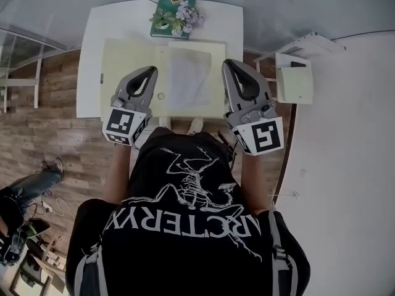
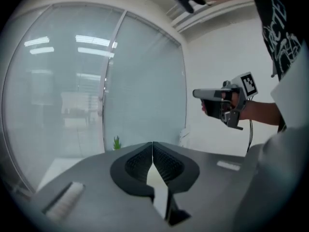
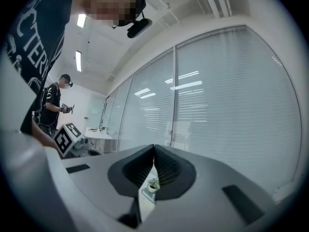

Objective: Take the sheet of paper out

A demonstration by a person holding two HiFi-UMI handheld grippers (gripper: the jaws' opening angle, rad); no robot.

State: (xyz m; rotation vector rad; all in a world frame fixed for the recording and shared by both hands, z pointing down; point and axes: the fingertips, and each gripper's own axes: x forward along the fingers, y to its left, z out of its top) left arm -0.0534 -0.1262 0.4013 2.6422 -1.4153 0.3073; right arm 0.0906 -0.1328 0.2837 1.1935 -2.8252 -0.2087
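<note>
A pale yellow-green folder (image 1: 129, 73) lies open on the white table (image 1: 92, 54). A white sheet of paper (image 1: 190, 76) rests on its right half. My left gripper (image 1: 150, 71) hovers over the folder's middle, to the left of the sheet, jaws shut with nothing between them. My right gripper (image 1: 228, 63) hangs at the folder's right edge, just right of the sheet, also shut and empty. In the left gripper view my left gripper (image 2: 152, 144) points level and the right gripper (image 2: 223, 100) shows beside it. The right gripper view shows the right gripper (image 3: 154, 148) closed.
Small potted plants (image 1: 176, 16) stand on a green book (image 1: 162, 28) at the table's far edge. A white rack (image 1: 293, 79) holding another pale folder stands to the right. Glass walls with blinds lie ahead. Another person (image 3: 52, 105) stands far off to the left.
</note>
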